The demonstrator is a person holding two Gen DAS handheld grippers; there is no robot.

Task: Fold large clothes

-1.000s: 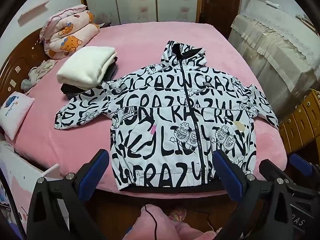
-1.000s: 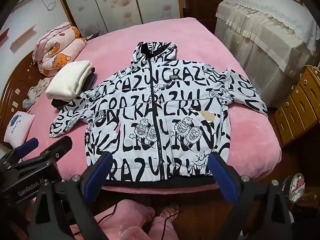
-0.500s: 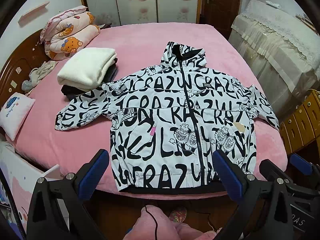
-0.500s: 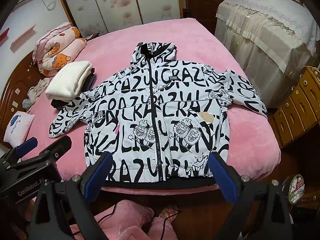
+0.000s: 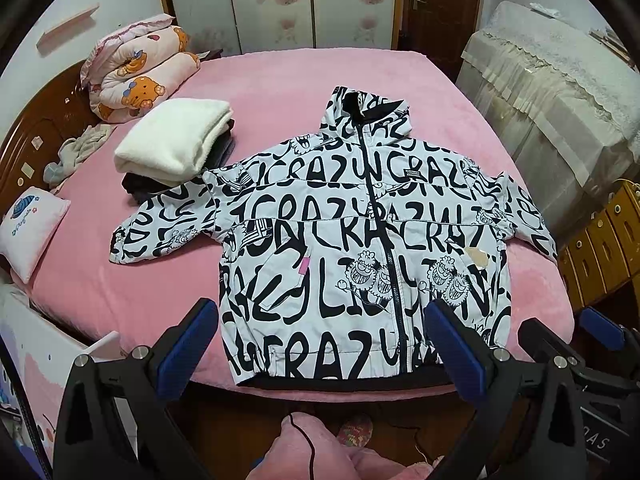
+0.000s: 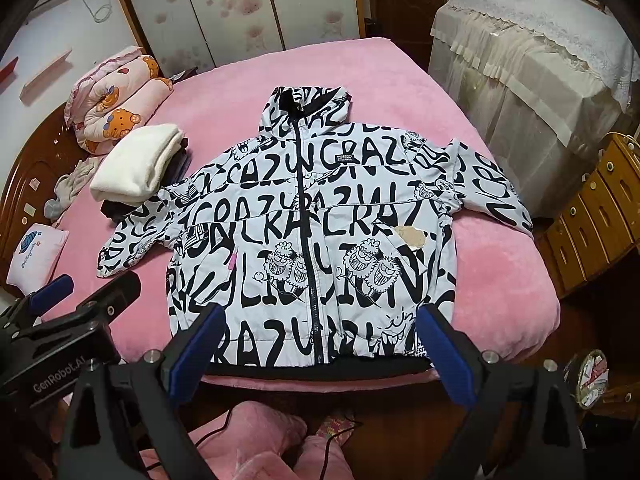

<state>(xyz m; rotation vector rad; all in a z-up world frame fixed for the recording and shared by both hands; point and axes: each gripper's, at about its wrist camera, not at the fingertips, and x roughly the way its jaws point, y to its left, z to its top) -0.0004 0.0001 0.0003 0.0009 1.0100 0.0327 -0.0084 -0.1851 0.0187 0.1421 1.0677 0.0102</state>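
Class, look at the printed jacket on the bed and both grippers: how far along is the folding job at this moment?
Done: the jacket lies spread flat, zipped, front up on the pink bed, with both sleeves out. A folded white garment sits beside it. In hand: nothing; the left gripper and right gripper hover open near the hem, apart from the fabric. Left: every fold, since sleeves and body are still unfolded.

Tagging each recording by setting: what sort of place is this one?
A home bedroom: a bed with a pink bedspread holds the spread-out jacket, with a rolled cartoon-bear quilt by the wooden headboard.
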